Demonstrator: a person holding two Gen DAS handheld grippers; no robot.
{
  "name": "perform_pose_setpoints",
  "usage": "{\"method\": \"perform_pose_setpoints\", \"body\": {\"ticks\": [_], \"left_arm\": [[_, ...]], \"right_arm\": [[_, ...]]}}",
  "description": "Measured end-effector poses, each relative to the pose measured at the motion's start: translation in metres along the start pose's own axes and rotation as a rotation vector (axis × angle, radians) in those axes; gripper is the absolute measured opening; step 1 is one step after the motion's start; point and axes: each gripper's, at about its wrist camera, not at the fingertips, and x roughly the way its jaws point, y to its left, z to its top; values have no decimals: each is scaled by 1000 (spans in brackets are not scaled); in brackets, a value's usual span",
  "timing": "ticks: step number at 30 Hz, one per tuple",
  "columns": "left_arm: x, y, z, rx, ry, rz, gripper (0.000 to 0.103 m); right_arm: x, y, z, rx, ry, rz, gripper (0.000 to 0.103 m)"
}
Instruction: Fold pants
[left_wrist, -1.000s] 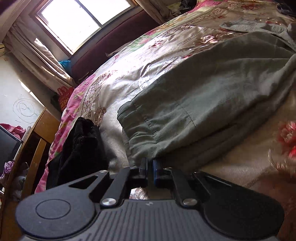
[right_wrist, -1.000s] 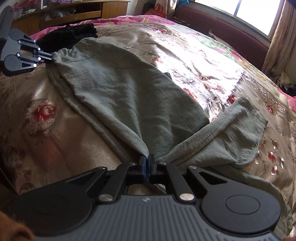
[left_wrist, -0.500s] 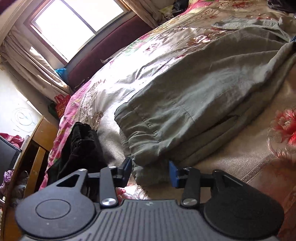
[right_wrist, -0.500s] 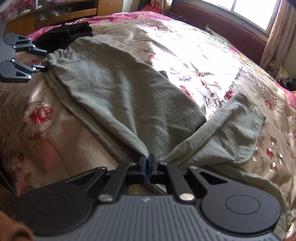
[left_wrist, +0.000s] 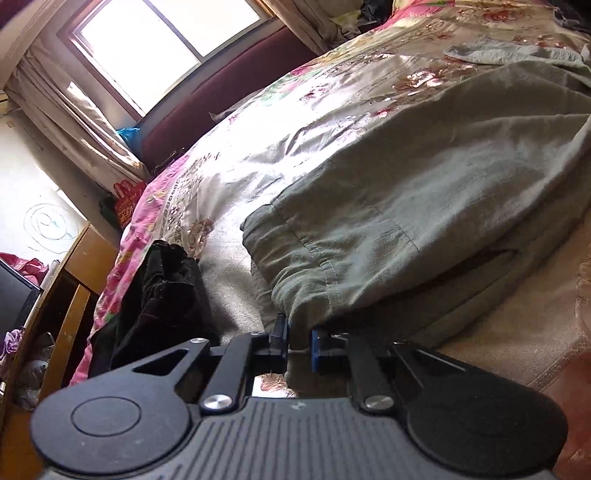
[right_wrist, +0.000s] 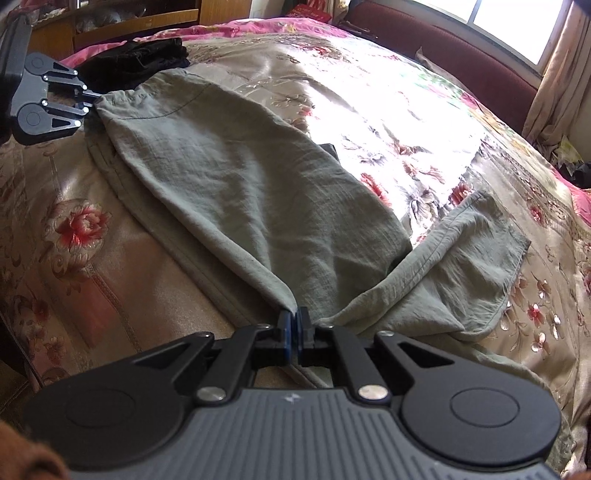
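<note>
Grey-green pants (right_wrist: 240, 192) lie folded lengthwise on a floral bedspread, waistband at the far left, one leg end (right_wrist: 469, 273) bent off to the right. My right gripper (right_wrist: 294, 328) is shut on a pinch of the pants' near edge by the knee. My left gripper (left_wrist: 298, 341) sits at the elastic waistband (left_wrist: 295, 266), its jaws narrowed around the waistband's lower corner with a small gap showing. It also shows in the right wrist view (right_wrist: 90, 103) at the waistband corner.
A black garment (left_wrist: 162, 295) lies bunched on the bed just left of the waistband (right_wrist: 136, 62). A wooden cabinet (left_wrist: 74, 266) stands beyond the bed's edge. A dark red sofa back (right_wrist: 443, 55) and window run along the far side.
My left gripper let go of the waistband, opened wide, then closed in again on the waistband corner. The right gripper kept its hold and the pants shifted slightly.
</note>
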Motion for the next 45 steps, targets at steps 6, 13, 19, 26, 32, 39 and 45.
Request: {"method": "perform_pose_setpoints", "body": {"ticks": [6, 13, 19, 26, 32, 39, 45], "left_arm": [[-25, 3, -13, -10, -12, 56, 28], [-12, -28, -28, 89, 79, 75, 36], [-42, -19, -10, 26, 37, 86, 42], [-54, -74, 63, -51, -139, -190, 46], [-36, -145, 123, -64, -213, -464, 49], [-17, -178, 152, -84, -184, -523, 49], [-19, -191, 165, -48, -249, -470, 47]], "right_arm": [[-2, 11, -4, -8, -9, 12, 8], [-6, 0, -3, 61, -5, 11, 17], [-40, -53, 8, 225, -64, -43, 25], [52, -147, 64, 495, -44, -162, 34], [152, -220, 101, 698, 55, -266, 34], [170, -267, 101, 804, 110, -279, 1], [64, -288, 94, 849, -186, -162, 1]]}}
